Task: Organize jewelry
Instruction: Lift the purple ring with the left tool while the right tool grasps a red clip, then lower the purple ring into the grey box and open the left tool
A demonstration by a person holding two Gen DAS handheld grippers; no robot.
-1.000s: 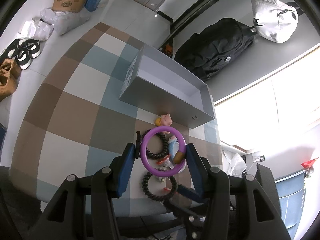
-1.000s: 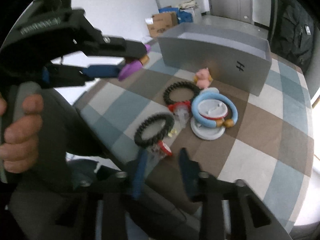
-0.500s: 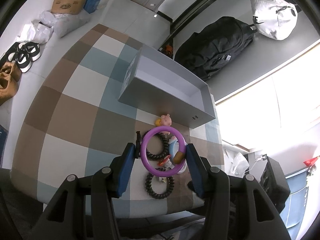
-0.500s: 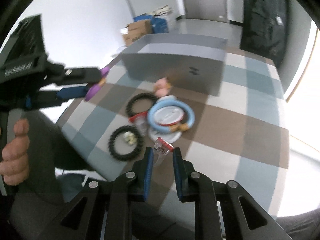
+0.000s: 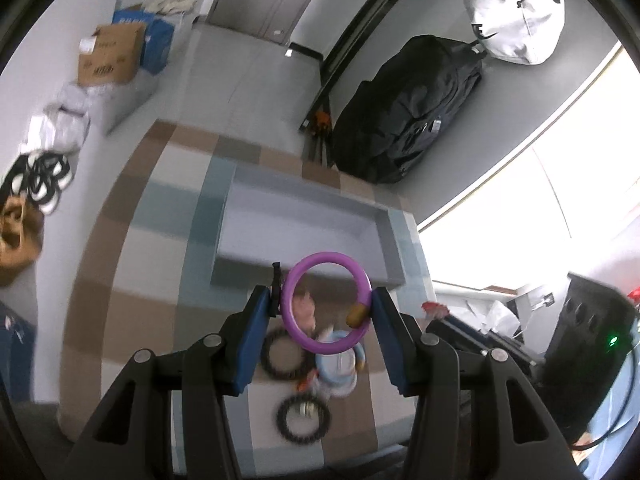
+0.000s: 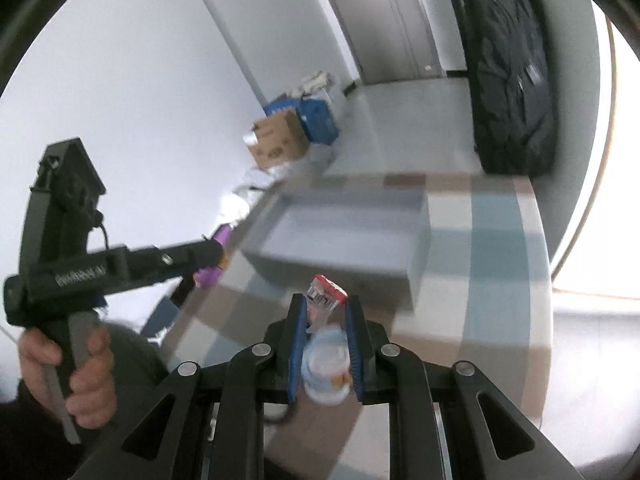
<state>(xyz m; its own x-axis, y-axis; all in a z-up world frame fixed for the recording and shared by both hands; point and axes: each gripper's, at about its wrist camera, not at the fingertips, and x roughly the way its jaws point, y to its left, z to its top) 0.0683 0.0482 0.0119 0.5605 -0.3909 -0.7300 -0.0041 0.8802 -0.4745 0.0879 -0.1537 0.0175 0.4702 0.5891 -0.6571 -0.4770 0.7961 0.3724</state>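
Observation:
My left gripper (image 5: pixel 325 304) is shut on a purple bracelet (image 5: pixel 325 303) with a gold bead and holds it in the air before the near wall of the grey box (image 5: pixel 304 236). My right gripper (image 6: pixel 325 312) is shut on a small clear packet with a red top (image 6: pixel 325 298), lifted above the table near the grey box (image 6: pixel 344 236). Below on the checked table lie two black bead bracelets (image 5: pixel 282 354), a blue bracelet on a white stand (image 5: pixel 340 366) and a pink pig figure (image 5: pixel 304 308). The left gripper also shows in the right wrist view (image 6: pixel 212 258).
The checked tablecloth (image 5: pixel 128 280) covers a small table. A black bag (image 5: pixel 404 120) and a white bag (image 5: pixel 512 20) are beyond it. Cardboard and blue boxes (image 5: pixel 116 52) and shoes (image 5: pixel 40 180) are on the floor at left.
My right gripper closed on the red-topped packet and lifted it off the table toward the box. My left gripper carried the purple bracelet forward toward the box.

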